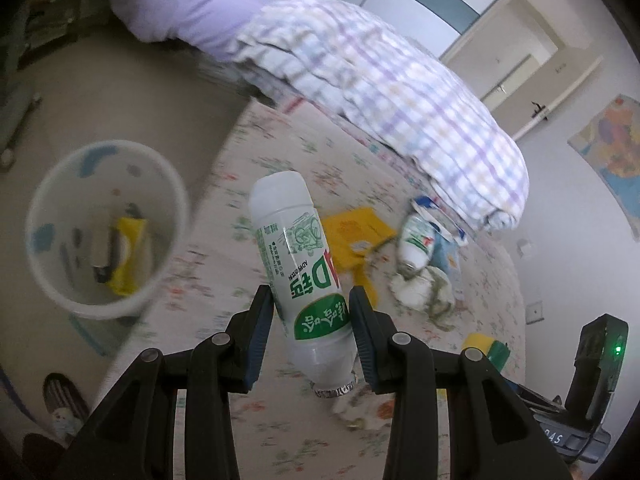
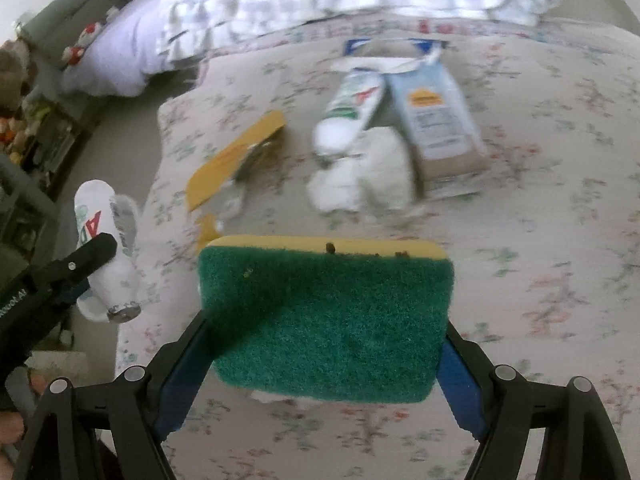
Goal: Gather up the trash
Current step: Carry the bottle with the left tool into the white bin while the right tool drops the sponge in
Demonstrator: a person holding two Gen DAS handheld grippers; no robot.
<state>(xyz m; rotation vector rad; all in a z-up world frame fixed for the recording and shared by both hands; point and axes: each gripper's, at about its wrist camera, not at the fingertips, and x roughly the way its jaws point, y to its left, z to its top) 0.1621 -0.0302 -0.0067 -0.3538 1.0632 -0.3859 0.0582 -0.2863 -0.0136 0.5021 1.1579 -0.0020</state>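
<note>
My left gripper [image 1: 312, 296] is shut on a white drink bottle with a green label [image 1: 296, 248], held cap-down above the flowered bed sheet. Left of it on the floor stands a white bin [image 1: 52, 184] with a yellow wrapper [image 1: 128, 256] inside. My right gripper [image 2: 326, 320] is shut on a green and yellow sponge [image 2: 326, 304], its jaws wide on the sponge's two ends. More trash lies ahead on the bed: a second bottle [image 2: 352, 112], crumpled tissue [image 2: 368, 176], a yellow card [image 2: 236, 156] and a blue-brown packet [image 2: 436, 120].
A checked duvet [image 1: 380, 80] and a purple pillow [image 1: 180, 12] fill the far side of the bed. The bed edge runs just right of the bin. A striped slipper [image 1: 60, 400] lies on the floor near me. Shelves with clutter [image 2: 24, 120] stand at the left.
</note>
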